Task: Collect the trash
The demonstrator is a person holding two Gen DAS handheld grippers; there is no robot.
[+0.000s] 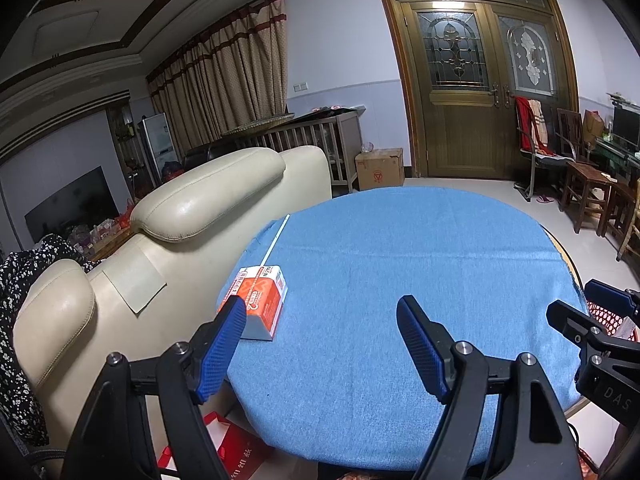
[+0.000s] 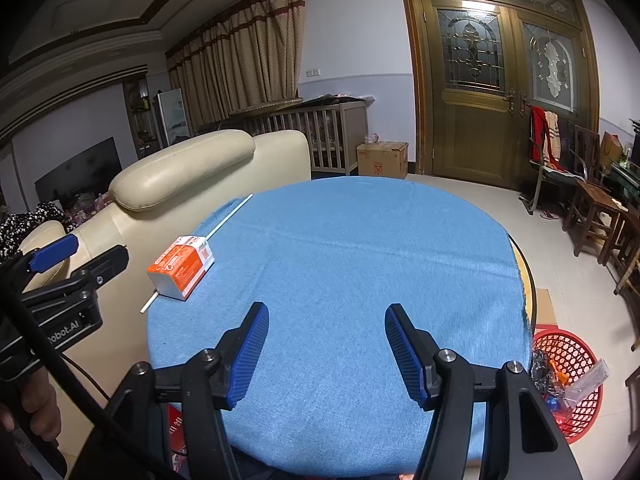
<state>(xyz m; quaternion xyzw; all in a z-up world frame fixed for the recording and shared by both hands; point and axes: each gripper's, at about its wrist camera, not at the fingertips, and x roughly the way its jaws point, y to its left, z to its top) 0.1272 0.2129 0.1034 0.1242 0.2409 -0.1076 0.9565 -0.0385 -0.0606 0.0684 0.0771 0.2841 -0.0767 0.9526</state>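
Note:
An orange and white carton lies on its side at the left edge of the round table with a blue cloth. A thin white straw lies under and beyond it. My left gripper is open, its left finger just in front of the carton. In the right wrist view the carton and straw lie at the left. My right gripper is open and empty over the cloth. The left gripper's body shows at the left.
A red mesh trash basket holding several pieces of trash stands on the floor right of the table. A cream sofa presses against the table's left side. Wooden chairs stand at the right. A cardboard box sits by the door.

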